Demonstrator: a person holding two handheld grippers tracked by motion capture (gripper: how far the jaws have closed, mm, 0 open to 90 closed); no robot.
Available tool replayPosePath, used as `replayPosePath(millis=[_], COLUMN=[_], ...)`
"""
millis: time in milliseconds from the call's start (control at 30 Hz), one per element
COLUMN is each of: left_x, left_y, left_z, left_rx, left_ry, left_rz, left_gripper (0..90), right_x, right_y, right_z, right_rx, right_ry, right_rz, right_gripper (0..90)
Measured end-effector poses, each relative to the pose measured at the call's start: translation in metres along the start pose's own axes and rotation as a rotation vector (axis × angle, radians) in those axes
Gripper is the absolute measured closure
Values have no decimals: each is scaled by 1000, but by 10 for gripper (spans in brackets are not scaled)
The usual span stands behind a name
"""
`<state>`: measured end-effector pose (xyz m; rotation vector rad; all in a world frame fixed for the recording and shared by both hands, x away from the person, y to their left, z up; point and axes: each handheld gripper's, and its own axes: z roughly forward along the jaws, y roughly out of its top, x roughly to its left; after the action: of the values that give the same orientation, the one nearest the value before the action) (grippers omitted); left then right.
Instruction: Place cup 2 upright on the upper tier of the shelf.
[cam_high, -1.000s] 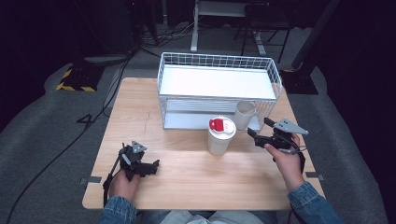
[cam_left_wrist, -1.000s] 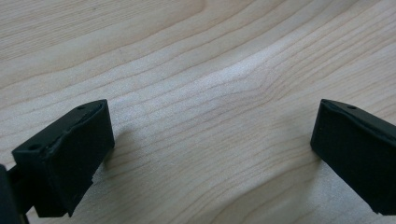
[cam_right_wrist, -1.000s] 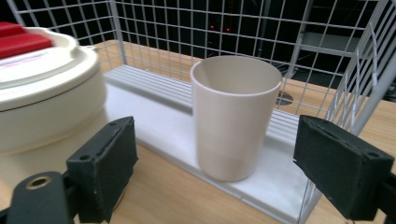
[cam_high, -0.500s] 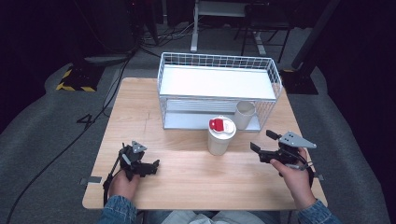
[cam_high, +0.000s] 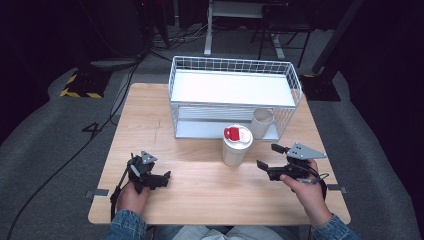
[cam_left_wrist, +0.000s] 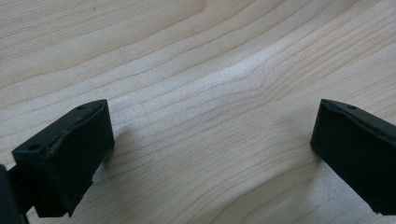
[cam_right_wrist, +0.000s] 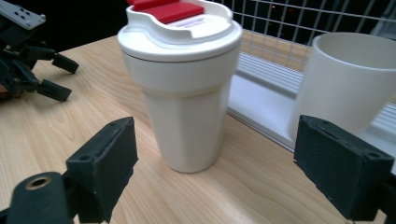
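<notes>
R gripper (cam_high: 267, 157) is released, jaws spread w/ nothing between, aimed level at the tumbler (cam_high: 236, 145) from just beside it on its right. Tumbler stands upright on the table (cam_high: 200, 187), long axis vertical, red-flap lid up, in front of the wire rack (cam_high: 235, 97) and near the white cup (cam_high: 262, 122). R hand (cam_high: 305, 187) lies low w/ forearm coming in from the near edge; L gripper (cam_high: 162, 179) also released, resting on bare wood well apart.
</notes>
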<state>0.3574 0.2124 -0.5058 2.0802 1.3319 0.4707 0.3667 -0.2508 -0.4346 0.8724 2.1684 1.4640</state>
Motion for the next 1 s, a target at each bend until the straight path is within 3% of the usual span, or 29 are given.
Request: replayPosePath(millis=[200, 567, 767, 1000], left_x=[0, 0, 0, 0], left_y=[0, -1, -1, -1], left_z=[0, 0, 0, 0], left_rx=[0, -2, -2, -2], left_ry=[0, 0, -1, -1], left_rz=[0, 0, 1, 1], left_gripper=[0, 0, 0, 0], right_x=[4, 1, -1, 1], right_y=[5, 9, 8, 7], right_z=[20, 49, 58, 73], right_rx=[22, 42, 65, 84], right_ry=[69, 138, 145, 158], right_rz=[13, 0, 1, -31], right_gripper=[135, 135, 135, 135])
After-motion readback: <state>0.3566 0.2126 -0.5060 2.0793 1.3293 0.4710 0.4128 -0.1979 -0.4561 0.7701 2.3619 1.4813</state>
